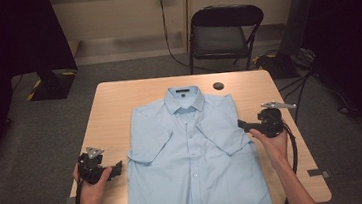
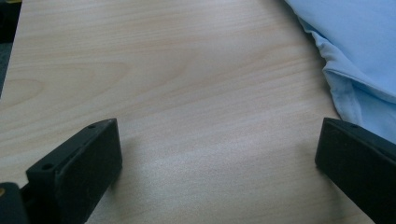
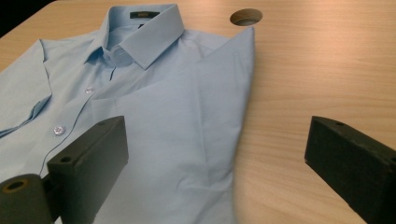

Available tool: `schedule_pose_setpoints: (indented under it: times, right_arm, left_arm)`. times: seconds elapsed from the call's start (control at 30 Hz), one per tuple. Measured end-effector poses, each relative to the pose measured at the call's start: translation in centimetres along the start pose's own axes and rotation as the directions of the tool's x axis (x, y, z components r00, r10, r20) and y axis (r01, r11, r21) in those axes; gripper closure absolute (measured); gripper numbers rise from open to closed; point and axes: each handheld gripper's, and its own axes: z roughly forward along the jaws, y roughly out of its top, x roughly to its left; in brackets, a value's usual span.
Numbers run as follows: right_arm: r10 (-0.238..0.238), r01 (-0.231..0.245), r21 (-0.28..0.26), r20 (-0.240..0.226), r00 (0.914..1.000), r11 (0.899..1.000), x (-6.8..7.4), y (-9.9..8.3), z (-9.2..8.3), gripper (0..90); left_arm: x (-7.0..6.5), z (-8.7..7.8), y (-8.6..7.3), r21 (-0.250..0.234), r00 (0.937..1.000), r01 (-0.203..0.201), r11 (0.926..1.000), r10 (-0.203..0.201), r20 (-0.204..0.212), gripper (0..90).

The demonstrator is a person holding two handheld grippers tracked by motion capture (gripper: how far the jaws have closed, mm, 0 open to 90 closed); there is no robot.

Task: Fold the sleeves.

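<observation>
A light blue short-sleeved shirt (image 1: pixel 194 151) lies buttoned and face up on the wooden table (image 1: pixel 109 109), collar at the far side. Both sleeves are folded in over its front. My left gripper (image 1: pixel 117 168) rests by the shirt's left edge, open. In the left gripper view its jaws (image 2: pixel 215 135) stand wide over bare wood, with the shirt's edge (image 2: pixel 355 46) at the right. My right gripper (image 1: pixel 244 124) hovers at the shirt's right edge, open, with nothing between the jaws. The right gripper view looks past those jaws (image 3: pixel 217 135) at the folded right sleeve (image 3: pixel 187 121) and the collar (image 3: pixel 140 28).
A round cable hole (image 1: pixel 218 86) sits in the table behind the shirt's right shoulder, also seen in the right gripper view (image 3: pixel 246 17). A black folding chair (image 1: pixel 225 32) stands beyond the far edge. Cables lie on the floor at the right (image 1: pixel 307 80).
</observation>
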Motion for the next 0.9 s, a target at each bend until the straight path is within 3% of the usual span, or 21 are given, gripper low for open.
schedule_pose_setpoints:
  times: [0.1,0.2,0.3,0.37,0.53,0.63,0.9]
  right_arm:
    - [0.014,-0.014,-0.026,0.006,0.9999,1.0,-0.3,-0.1,-1.2,5.5]
    - [0.054,-0.054,-0.053,0.006,0.9985,0.997,-0.8,-0.6,-2.3,12.1]
    - [0.065,-0.06,-0.086,0.059,0.9961,0.994,-1.1,-1.2,-3.4,12.5]
    - [0.089,-0.084,-0.084,0.061,0.9942,0.993,-1.5,-1.5,-3.9,12.5]
    - [0.088,-0.082,-0.055,0.107,0.9904,0.995,-2.4,-2.4,-5.0,8.9]
    - [0.097,-0.088,-0.071,0.128,0.987,0.994,-2.7,-3.1,-5.9,7.4]
    - [0.121,-0.115,-0.048,0.161,0.9795,0.992,-3.8,-5.4,-7.2,6.9]
  left_arm:
    - [0.0,0.0,0.0,0.0,1.0,0.0,1.0,0.0,0.0,0.0]
    - [0.0,0.0,0.0,0.0,1.0,0.002,1.0,-0.002,-0.002,0.0]
    - [-0.2,0.1,0.1,0.0,0.9999,0.009,1.0,-0.009,-0.011,0.0]
    - [-0.2,0.1,0.1,0.0,0.9999,0.009,1.0,-0.009,-0.01,0.0]
    - [-0.2,0.1,0.1,0.0,0.9999,0.009,1.0,-0.009,-0.01,0.0]
    - [-0.2,0.1,0.1,0.0,0.9999,0.009,1.0,-0.009,-0.01,0.0]
    - [-0.2,0.1,0.1,-0.001,0.9999,0.009,1.0,-0.009,-0.01,0.0]
